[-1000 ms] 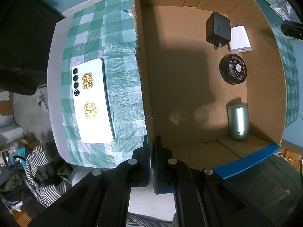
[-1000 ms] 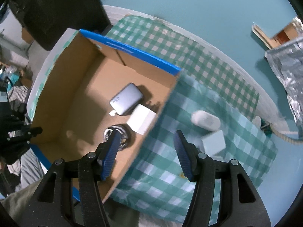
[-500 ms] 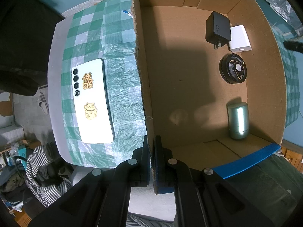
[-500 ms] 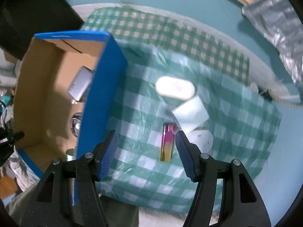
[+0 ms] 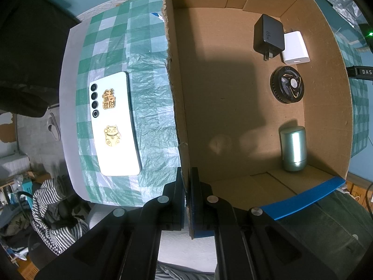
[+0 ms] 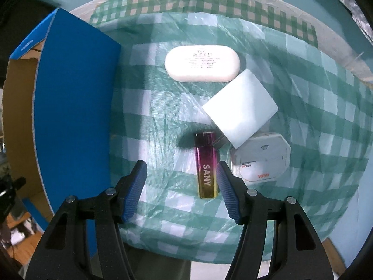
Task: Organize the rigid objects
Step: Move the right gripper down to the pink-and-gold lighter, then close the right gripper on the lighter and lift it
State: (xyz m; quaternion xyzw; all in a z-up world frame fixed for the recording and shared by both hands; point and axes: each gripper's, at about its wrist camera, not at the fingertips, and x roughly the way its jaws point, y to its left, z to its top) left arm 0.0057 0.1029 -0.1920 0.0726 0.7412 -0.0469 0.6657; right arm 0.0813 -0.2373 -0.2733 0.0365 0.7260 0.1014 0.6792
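Observation:
My left gripper (image 5: 186, 175) is shut on the near wall of the open cardboard box (image 5: 179, 107). Inside the box lie a black charger (image 5: 268, 35), a white charger (image 5: 295, 47), a black round disc (image 5: 287, 88) and a green metal cylinder (image 5: 293, 148). A white phone (image 5: 114, 126) lies on the checked cloth left of the box. My right gripper (image 6: 180, 176) is open and empty above a pink-gold SANY lighter (image 6: 206, 165), which sits by its right finger. Beyond it lie a white oval case (image 6: 202, 63), a white square pad (image 6: 240, 110) and a white octagonal device (image 6: 261, 156).
The box's blue outer wall (image 6: 74, 121) stands just left of my right gripper. The green checked cloth under clear plastic (image 6: 163, 126) covers the table. Clothes and clutter (image 5: 51, 210) lie on the floor past the table's edge. Silver foil (image 6: 349, 4) lies at far right.
My right gripper has swung from over the box to the cloth at its right and come down close over the lighter. My left gripper has stayed shut on the box wall.

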